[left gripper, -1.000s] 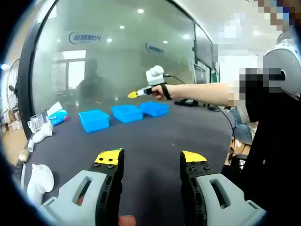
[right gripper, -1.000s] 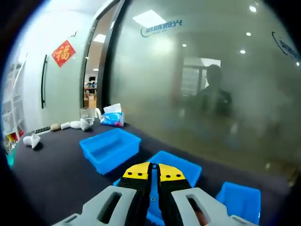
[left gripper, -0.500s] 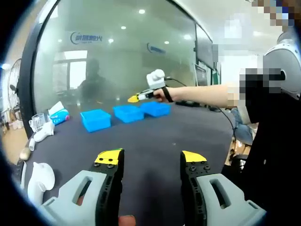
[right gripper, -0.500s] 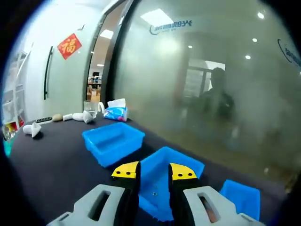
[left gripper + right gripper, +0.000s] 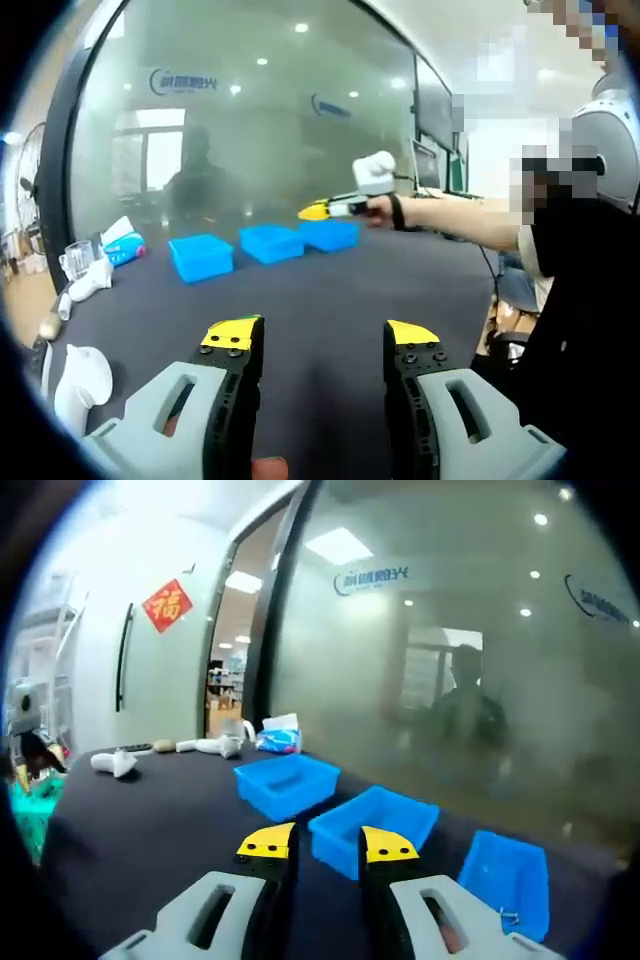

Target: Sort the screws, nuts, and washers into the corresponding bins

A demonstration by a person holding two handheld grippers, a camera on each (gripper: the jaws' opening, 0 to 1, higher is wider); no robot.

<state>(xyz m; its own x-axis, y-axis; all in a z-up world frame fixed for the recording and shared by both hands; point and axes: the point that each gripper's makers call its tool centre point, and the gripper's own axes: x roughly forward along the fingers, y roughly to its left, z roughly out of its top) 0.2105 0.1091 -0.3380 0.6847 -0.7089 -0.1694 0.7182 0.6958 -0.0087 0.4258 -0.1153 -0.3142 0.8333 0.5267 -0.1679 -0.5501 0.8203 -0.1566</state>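
- Your left tongs hang open and empty over the bare dark worktop.
- Your right tongs are open too, jaws parted with nothing between them, hovering near the middle bin.
- Three blue bins sit in a row along the worktop's far edge, by the frosted glass wall.
- No screws, nuts or washers can be made out.
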